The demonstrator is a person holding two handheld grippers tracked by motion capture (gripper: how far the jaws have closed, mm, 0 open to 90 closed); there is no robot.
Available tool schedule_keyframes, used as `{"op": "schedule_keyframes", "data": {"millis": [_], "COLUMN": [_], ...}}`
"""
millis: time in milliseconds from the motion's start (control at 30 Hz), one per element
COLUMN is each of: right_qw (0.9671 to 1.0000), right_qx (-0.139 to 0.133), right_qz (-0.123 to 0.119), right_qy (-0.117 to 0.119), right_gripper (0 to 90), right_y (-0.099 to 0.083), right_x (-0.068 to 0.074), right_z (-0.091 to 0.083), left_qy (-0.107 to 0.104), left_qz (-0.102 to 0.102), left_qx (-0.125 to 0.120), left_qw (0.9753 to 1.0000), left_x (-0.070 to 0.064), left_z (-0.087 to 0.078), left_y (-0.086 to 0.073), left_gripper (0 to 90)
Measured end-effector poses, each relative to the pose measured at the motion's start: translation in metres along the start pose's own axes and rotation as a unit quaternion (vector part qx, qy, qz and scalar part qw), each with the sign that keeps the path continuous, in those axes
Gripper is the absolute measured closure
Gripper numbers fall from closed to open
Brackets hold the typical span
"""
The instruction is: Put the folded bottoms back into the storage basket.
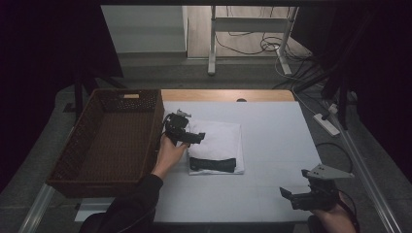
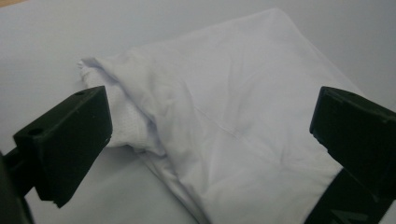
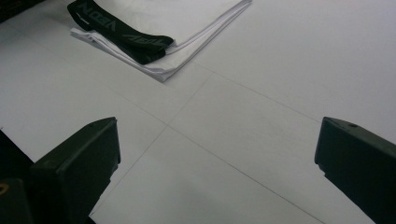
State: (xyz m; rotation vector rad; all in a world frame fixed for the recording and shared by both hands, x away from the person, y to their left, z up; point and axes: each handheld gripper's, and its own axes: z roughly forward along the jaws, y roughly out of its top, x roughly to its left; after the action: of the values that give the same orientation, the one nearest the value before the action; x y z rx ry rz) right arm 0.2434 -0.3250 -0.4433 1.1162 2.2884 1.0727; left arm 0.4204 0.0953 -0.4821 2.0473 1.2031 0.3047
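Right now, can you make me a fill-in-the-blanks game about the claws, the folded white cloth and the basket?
1. The folded white cloth has a ____ band across its near end.
2. The brown basket stands on the ____ side of the table, as the person sees it.
3. The left claw hovers over the cloth with its jaws ____.
4. The right claw has ____ between its jaws.

Missing words: black; left; open; nothing
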Motion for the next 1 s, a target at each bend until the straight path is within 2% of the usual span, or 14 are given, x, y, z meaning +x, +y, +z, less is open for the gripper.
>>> {"op": "schedule_keyframes", "data": {"millis": [200,367,500,767,900,1000], "right_qw": [1.0000,1.0000,1.0000,1.0000,1.0000,1.0000], "right_qx": [0.000,0.001,0.001,0.001,0.001,0.001], "right_qz": [-0.001,-0.002,-0.003,-0.004,-0.005,-0.005], "right_qy": [0.001,0.001,0.002,0.003,0.003,0.004], "right_gripper": [1.2,1.2,1.2,1.2,1.2,1.1], "right_y": [0.000,0.000,0.000,0.000,0.000,0.000], "right_x": [0.000,0.000,0.000,0.000,0.000,0.000], "right_z": [0.000,0.000,0.000,0.000,0.000,0.000], "left_qy": [0.007,0.012,0.012,0.029,0.023,0.029], "left_qz": [-0.026,-0.035,-0.050,-0.047,-0.059,-0.067], "left_qx": [0.003,0.009,0.020,0.034,0.042,0.048], "left_qw": [0.9996,0.9993,0.9985,0.9979,0.9971,0.9962], "left_x": [0.011,0.017,0.028,0.039,0.046,0.052], "left_z": [0.013,0.021,0.030,0.039,0.045,0.050], "left_y": [0.001,0.002,0.003,0.008,0.010,0.010], "left_gripper": [0.2,0.2,0.2,0.2,0.1,0.2]}}
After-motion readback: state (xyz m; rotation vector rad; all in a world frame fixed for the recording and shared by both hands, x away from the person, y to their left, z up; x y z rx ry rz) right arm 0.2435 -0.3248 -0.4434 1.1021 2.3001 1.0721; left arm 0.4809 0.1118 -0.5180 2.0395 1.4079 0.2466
